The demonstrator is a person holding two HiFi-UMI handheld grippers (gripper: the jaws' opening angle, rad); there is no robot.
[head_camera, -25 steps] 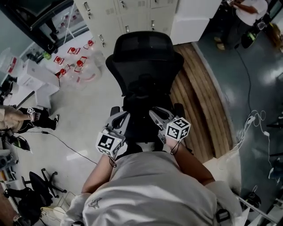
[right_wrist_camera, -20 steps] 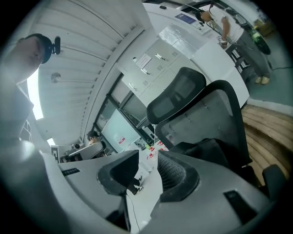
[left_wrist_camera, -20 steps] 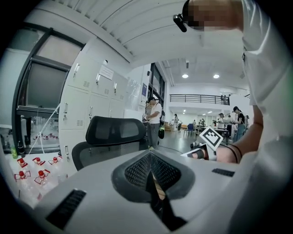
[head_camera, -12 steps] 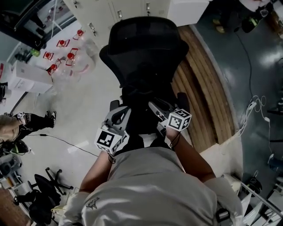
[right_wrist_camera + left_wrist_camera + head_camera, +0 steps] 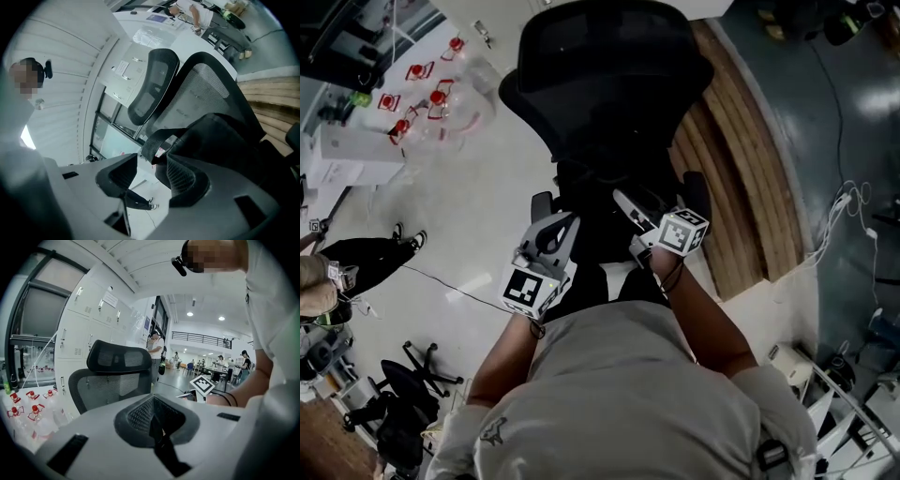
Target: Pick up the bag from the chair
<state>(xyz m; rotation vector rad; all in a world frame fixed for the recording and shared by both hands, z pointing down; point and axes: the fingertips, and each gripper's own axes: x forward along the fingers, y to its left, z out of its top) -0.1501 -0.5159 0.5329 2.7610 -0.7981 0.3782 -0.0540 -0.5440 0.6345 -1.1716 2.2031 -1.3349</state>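
Note:
A black bag sits on the seat of the black mesh office chair; in the head view the bag is hard to tell from the dark seat. My right gripper is open, and its jaws have just been opening. The bag's black strap loop arches just beyond its tips, untouched by the pads. In the head view the right gripper is over the bag's right side. My left gripper hovers by the seat's left edge, its jaws shut on nothing and aimed at the chair back.
Clear bottles with red caps lie on the pale floor at the upper left. A wooden platform runs along the chair's right, with cables beyond it. Another chair base is at the lower left. White lockers stand behind the chair.
Both grippers have sunk closer to the chair seat. The right gripper has rolled and its jaws have spread. The head camera has moved in over the chair.

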